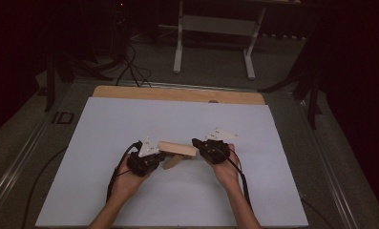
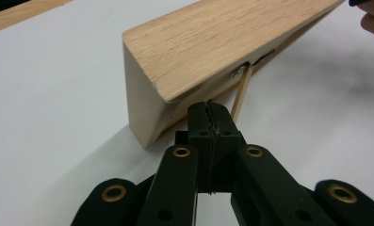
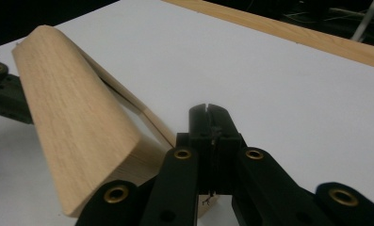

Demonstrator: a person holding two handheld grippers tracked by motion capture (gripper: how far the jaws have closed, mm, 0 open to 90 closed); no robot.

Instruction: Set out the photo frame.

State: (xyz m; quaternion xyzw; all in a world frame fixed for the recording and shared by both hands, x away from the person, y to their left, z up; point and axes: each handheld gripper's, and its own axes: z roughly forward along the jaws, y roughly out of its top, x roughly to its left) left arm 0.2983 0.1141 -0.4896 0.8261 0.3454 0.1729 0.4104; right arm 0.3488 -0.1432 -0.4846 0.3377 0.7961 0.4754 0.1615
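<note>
Your two forearms come in nearest the camera, a gripper in each hand, meeting at the wooden block (image 1: 177, 148) that sits in the middle of the white sheet (image 1: 106, 124). The left gripper (image 1: 151, 160) is at the block's left end, with its jaws pressed together just under the lower edge. The right gripper (image 1: 199, 143) is at the block's right end, and its jaws are together too.

Neither pair clearly has wood between it, so I cannot tell whether you are pinching a thin strip (image 2: 241, 92) under the block or only touching it. If you mean to lift, keep both ends level and move together, or the block will probably twist.

The block's underside is hard to read: a small metal part (image 2: 237, 71) peeks out there. The room beyond the sheet is dark.
</note>
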